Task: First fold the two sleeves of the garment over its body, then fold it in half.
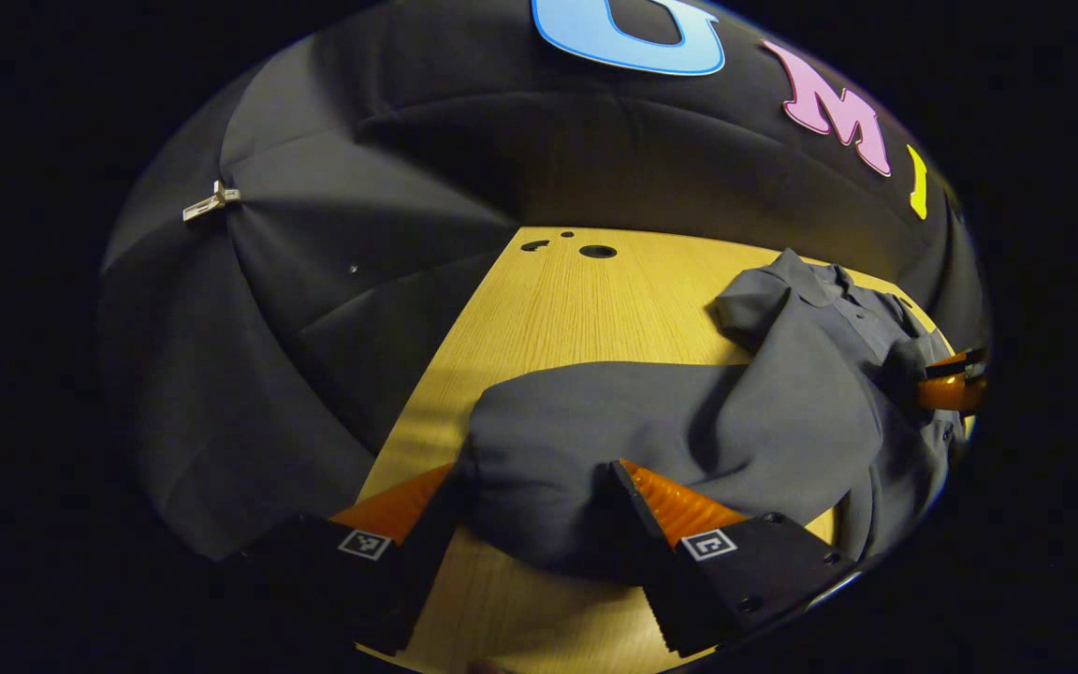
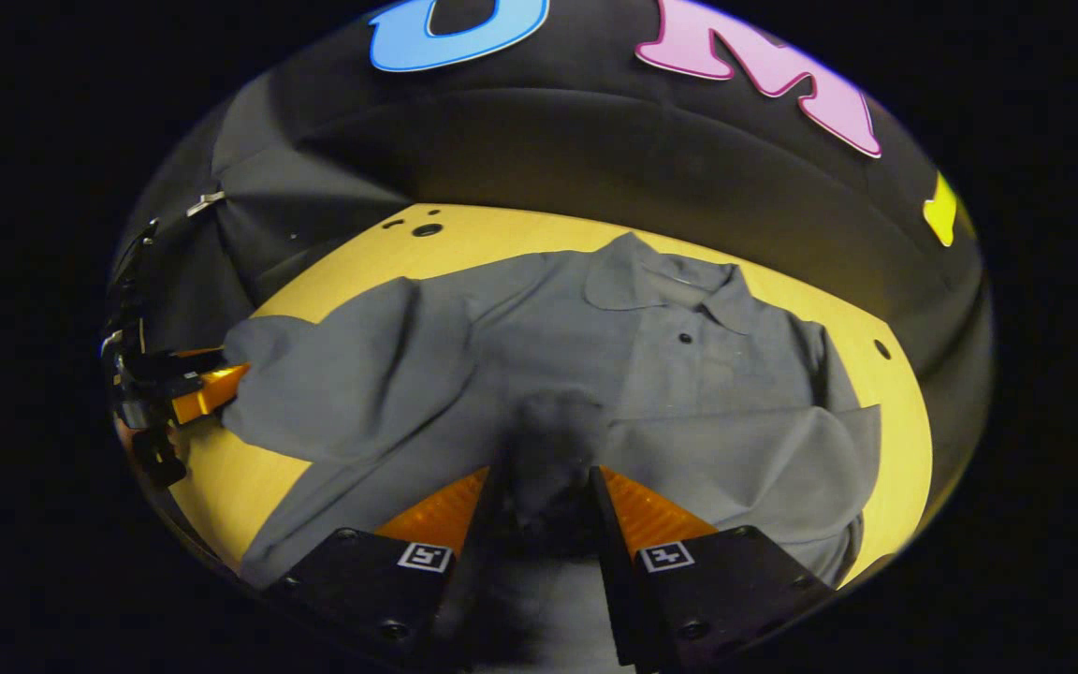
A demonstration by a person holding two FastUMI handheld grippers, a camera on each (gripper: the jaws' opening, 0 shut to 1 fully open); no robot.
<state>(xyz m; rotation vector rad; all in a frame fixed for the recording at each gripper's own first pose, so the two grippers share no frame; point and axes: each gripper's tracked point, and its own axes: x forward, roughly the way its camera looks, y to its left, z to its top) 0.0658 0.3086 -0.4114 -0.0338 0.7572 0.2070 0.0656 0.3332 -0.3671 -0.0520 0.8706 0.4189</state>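
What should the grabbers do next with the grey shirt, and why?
Probably carry the left sleeve across onto the shirt's body. The left hand-held gripper has that sleeve's end between its fingers, stretched out to the side over the wooden table, while the right hand-held gripper grips cloth at the shirt's middle.

The garment is a grey collared shirt (image 2: 689,374) with a buttoned placket, lying face up on the wooden table with its collar (image 2: 661,276) toward the far edge. One sleeve (image 2: 735,449) is folded flat across the body below the placket. The other sleeve (image 1: 614,421) extends sideways from the body, its cuff end bunched and raised off the table surface.
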